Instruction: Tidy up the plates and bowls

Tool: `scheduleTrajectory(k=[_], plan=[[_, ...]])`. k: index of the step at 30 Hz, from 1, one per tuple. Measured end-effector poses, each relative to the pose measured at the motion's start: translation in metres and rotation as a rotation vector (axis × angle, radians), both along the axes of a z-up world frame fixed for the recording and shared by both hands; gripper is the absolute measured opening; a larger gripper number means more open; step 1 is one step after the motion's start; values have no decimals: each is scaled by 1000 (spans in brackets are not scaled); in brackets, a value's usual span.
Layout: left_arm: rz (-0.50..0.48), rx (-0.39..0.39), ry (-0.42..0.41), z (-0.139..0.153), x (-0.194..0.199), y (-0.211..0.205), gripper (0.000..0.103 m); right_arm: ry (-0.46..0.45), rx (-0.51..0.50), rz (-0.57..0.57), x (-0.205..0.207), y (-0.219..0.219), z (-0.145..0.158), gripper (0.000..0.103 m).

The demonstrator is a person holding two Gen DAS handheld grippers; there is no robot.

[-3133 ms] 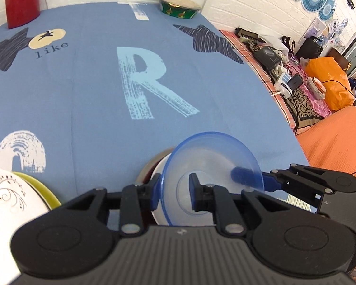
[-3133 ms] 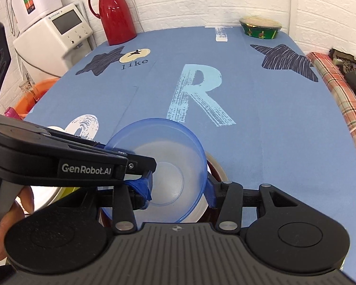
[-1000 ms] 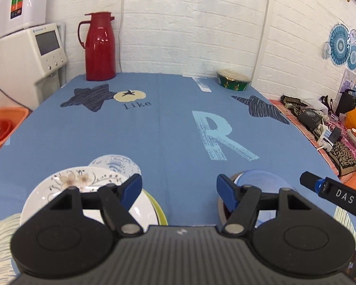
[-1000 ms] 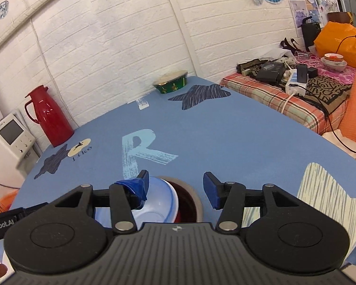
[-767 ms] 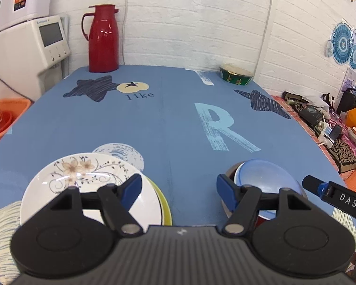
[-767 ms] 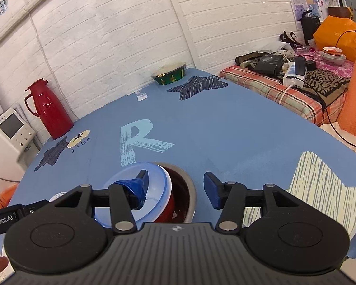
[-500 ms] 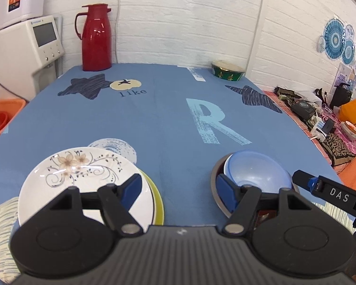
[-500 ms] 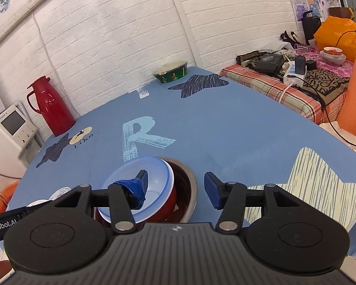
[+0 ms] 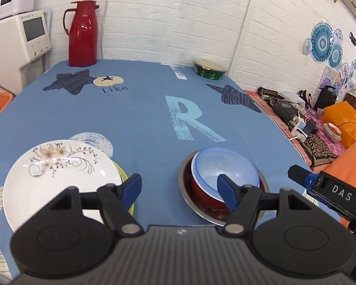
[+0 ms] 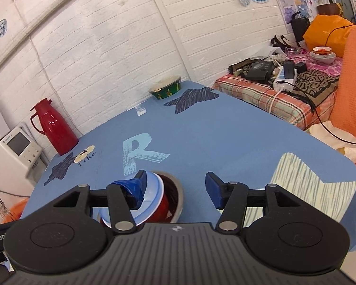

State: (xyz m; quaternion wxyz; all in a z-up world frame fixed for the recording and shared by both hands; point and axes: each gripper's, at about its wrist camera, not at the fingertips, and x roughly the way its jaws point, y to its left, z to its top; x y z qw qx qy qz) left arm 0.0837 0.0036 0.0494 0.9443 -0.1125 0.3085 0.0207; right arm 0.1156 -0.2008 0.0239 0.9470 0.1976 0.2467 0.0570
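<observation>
Left tongs (image 9: pixel 179 188): jaws wide apart, holding nothing, above the near edge of the bench (image 9: pixel 142 118).
Right tongs (image 10: pixel 175 188): also spread apart and empty — the bowl stack sits behind the left finger in its view.
White plate (image 9: pixel 57 178): floral print, near left of the bench, resting on a yellow-green plate (image 9: pixel 123 173) whose rim shows at its right side.
Blue bowl (image 9: pixel 224 167): nested in a red bowl (image 9: pixel 201 191), which sits inside a steel bowl (image 9: pixel 185 178) — the stack stands near right on the bench, well apart from the plates.
Mid bench: blue cloth with a pale letter R (image 9: pixel 189 118).
Far bench: a green bowl (image 9: pixel 210 70) at the right corner, a red thermos (image 9: pixel 83 34) at the left, against the white brick wall.
</observation>
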Motion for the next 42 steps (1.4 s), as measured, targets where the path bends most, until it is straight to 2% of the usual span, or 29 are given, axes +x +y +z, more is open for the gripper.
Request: scheduleTrajectory(k=[5,13,42], plan=[[-14,20,-7,5,-3,-15,69,16,62,-55,-4,-26,-4,41],[-42,34,-9,5,-6,-28,69,10,99,-87,-8,-43,-9,42],[-42,35,5,1,-2,-26,70,47,83,-32,0,-29,-13,46]])
